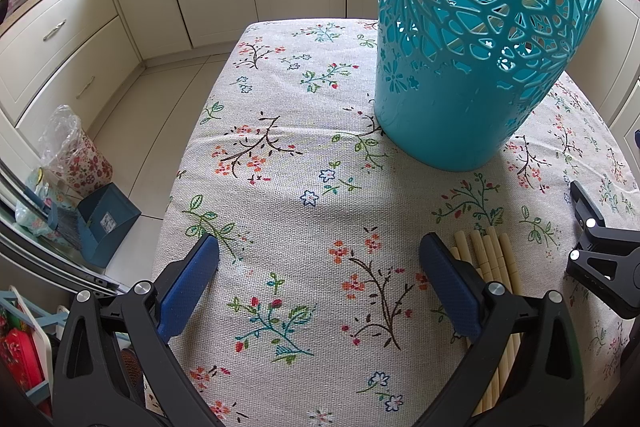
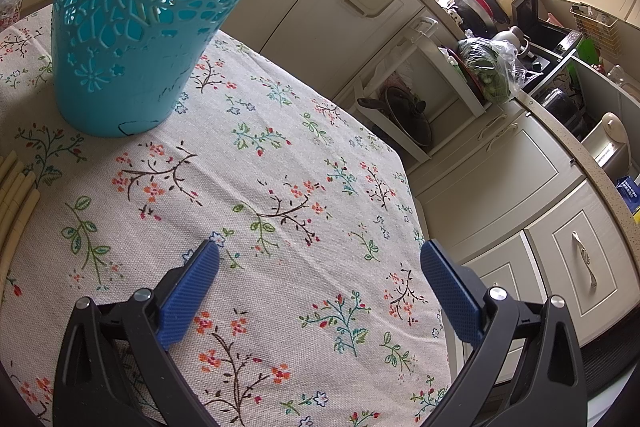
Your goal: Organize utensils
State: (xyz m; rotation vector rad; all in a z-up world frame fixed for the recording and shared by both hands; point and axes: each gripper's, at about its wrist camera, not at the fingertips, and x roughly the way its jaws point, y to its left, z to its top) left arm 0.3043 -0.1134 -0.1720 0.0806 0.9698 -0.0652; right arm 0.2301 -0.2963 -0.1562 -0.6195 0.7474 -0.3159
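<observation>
Stock on your desk [image 1: 280, 187]: one teal openwork holder [image 1: 472, 67], upright at the far side; one bundle of pale chopsticks [image 1: 492, 259], flat on the cloth just beside your left gripper [image 1: 318, 285]. Left and right gripper [image 2: 320, 287]: jaws wide apart, empty. Nothing visibly filed; all chopsticks remain to load.

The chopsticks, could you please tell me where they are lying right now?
The chopsticks lie bundled on the floral tablecloth, between the open left gripper and right gripper, in front of the teal basket.
</observation>
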